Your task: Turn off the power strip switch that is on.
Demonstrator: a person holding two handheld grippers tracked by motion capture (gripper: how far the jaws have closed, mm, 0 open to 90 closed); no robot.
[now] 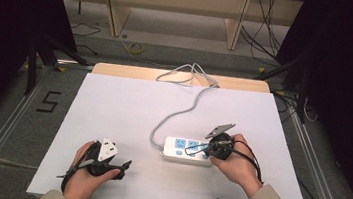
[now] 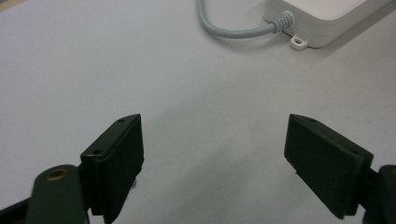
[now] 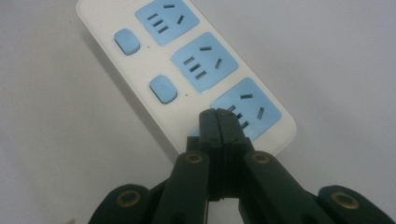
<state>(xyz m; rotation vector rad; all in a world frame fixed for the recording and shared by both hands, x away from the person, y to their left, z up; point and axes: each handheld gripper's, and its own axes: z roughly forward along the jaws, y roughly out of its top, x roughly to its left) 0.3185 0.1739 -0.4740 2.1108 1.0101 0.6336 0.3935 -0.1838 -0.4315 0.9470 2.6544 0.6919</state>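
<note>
My right tongs (image 3: 217, 122) are pressing closed, empty, over the nearest blue button on the white power strip (image 3: 140, 79) lying mid-table; my left tongs (image 2: 212, 158) are gaping open above bare tabletop (image 2: 93, 60).

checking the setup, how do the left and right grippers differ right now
The left gripper has its jaws wide apart with nothing between them; the right gripper has its jaws shut together. The left one sits over bare table, apart from the white power strip; the right one's tips are over the strip's near end, by its last blue socket. Both are black, two-jawed and hand-held.
</note>
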